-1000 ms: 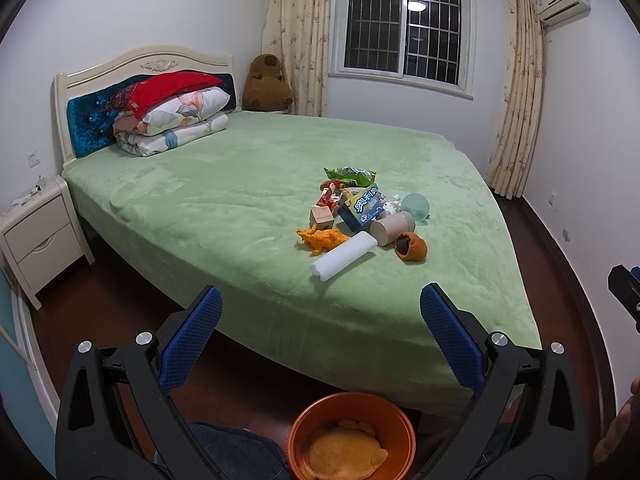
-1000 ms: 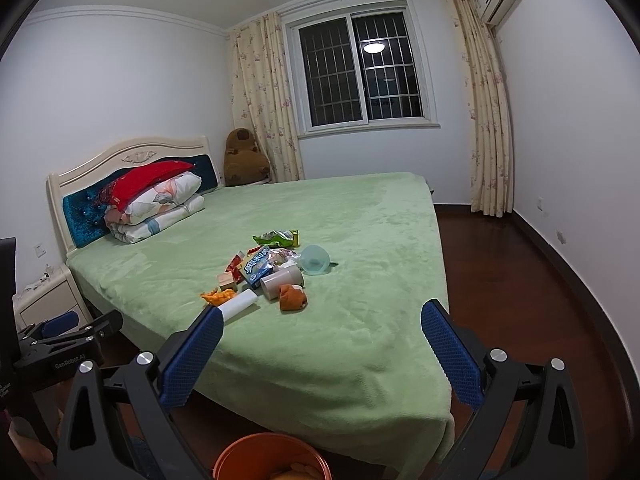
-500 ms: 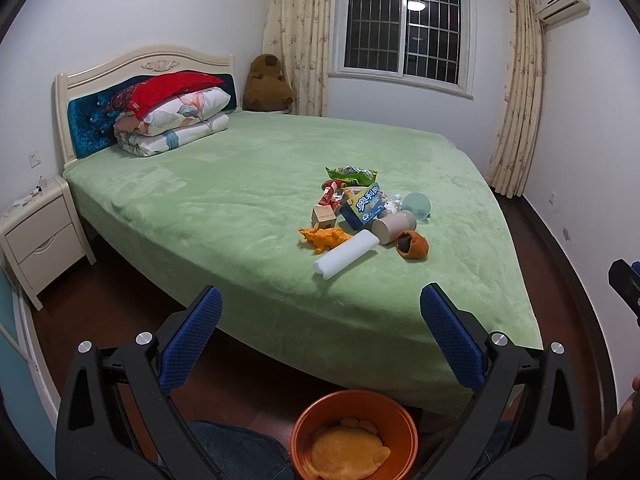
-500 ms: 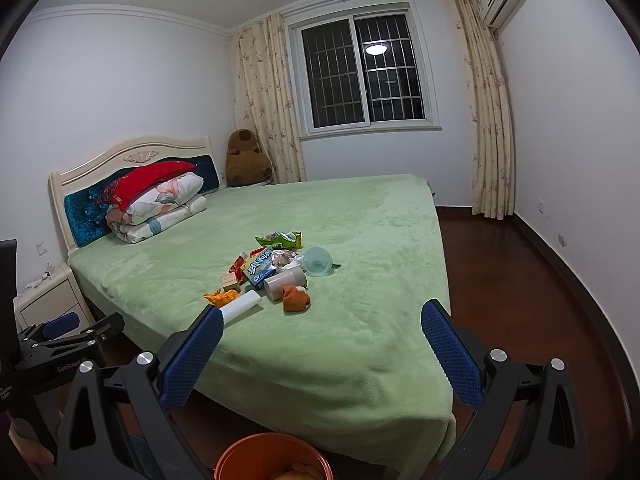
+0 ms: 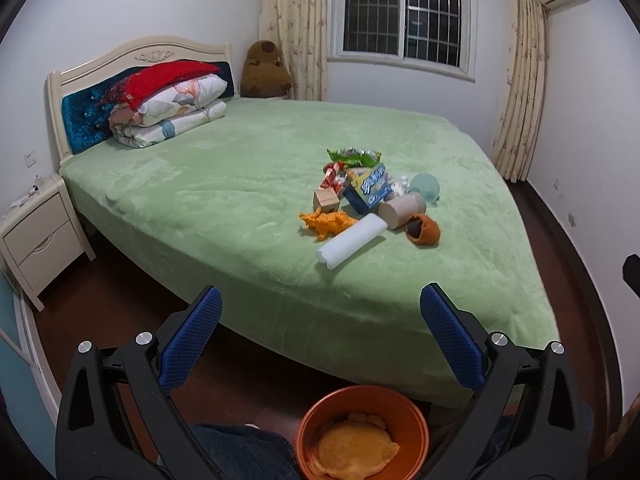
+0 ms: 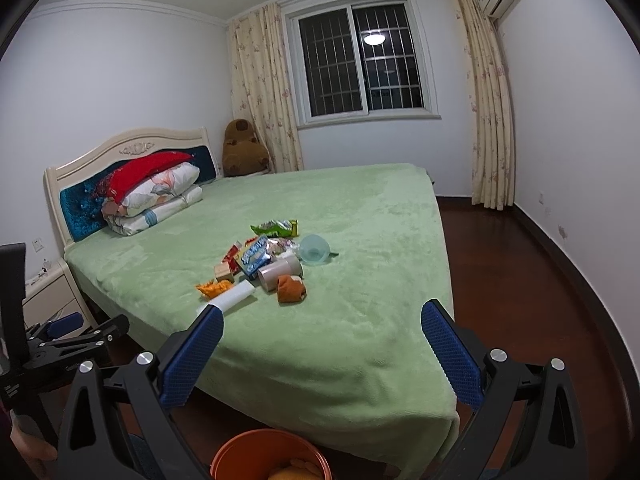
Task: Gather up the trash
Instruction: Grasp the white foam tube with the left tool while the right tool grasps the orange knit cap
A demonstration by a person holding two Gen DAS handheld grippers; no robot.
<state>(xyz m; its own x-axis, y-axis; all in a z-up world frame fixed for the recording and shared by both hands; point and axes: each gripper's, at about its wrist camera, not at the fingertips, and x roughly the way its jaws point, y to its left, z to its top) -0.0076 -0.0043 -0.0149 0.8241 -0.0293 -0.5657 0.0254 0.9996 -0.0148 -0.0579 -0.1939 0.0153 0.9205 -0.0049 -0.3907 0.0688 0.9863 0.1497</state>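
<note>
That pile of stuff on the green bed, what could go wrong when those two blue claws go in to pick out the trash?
The pile mixes wrappers with toys: the green snack bag lies close to an orange dinosaur and a wooden block, so a toy might be taken by mistake. The white roll and the cup lie on their sides and could roll away when nudged. The orange bin sits on the floor below the bed edge, so drops could miss.

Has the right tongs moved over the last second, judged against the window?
Yes. In the right wrist view the window and bed sit slightly lower and further right than a second ago, so the open right tongs tilted slightly up and leftward.
</note>
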